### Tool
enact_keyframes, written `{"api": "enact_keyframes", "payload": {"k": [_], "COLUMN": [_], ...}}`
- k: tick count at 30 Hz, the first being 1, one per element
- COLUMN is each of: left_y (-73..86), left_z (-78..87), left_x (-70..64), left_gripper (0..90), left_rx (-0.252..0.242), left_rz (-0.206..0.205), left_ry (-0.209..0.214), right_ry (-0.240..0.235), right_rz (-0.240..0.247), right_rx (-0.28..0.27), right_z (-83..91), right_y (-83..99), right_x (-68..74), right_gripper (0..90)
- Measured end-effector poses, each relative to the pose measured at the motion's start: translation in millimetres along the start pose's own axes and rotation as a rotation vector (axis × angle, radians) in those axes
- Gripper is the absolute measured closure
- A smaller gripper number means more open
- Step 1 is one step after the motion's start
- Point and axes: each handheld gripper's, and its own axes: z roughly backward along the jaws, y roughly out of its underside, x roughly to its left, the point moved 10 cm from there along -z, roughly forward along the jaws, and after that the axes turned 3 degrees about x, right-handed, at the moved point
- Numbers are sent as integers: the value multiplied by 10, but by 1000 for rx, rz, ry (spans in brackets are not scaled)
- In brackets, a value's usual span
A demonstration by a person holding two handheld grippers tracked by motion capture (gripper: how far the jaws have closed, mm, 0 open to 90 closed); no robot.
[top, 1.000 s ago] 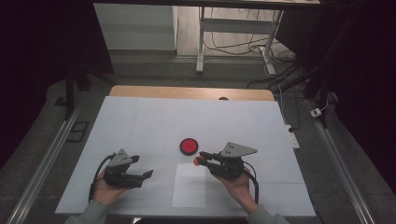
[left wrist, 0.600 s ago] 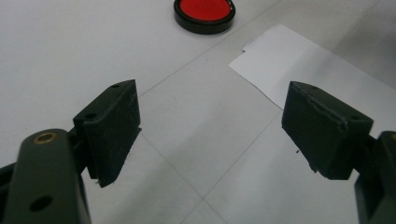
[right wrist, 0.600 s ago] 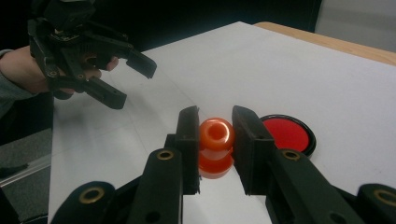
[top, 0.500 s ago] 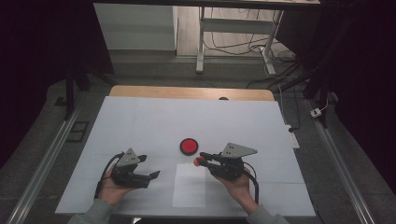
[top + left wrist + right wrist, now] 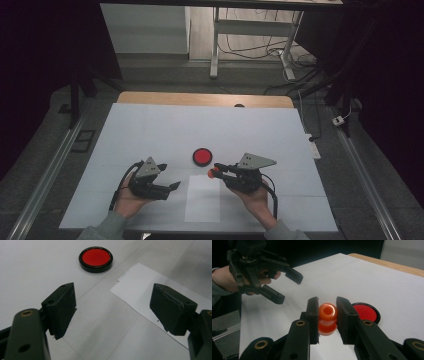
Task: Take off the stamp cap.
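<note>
White table cover [image 5: 150,130], paper sheet [image 5: 202,207], floor cables [image 5: 250,47]

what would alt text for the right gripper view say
The right gripper clamps an orange spool-shaped piece between its black jaws above a white table. A red disc in a black rim lies just beyond, and the open left gripper is held at upper left.

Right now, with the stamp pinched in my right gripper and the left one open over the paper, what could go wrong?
The orange stamp is rounded and clamped only by the right gripper near the jaw tips, so it might twist or slip when pressed. The white paper sheet lies loose; it could slide unless the open left gripper pins it. The red ink pad sits close beside the stamp, so a sideways swing may knock it.
</note>
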Motion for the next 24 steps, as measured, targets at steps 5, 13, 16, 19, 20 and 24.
{"api": "enact_keyframes", "payload": {"k": [5, 13, 16, 19, 20, 24], "left_y": [-41, -118, -166, -210, -225, -270], "left_z": [-27, -96, -122, -146, -153, -187], "left_x": [-28, -78, -112, -158, -174, -227], "left_gripper": [217, 218, 214, 217, 218, 218], "left_rx": [-1, -5, -13, -14, -15, -13], "left_rz": [-12, -15, -15, -27, -30, -45], "left_ry": [7, 17, 22, 33, 37, 47], "right_ry": [5, 3, -1, 0, -1, -2], "right_rz": [2, -2, -1, -3, -2, -1], "right_rx": [-4, -4, -3, -6, -6, -6], "right_z": [16, -5, -5, -6, -9, -19], "right_y": [-21, -25, -21, -27, -30, -30], "right_x": [-9, -11, -4, -4, -1, 4], "right_gripper": [719, 720, 720, 720, 720, 720]}}
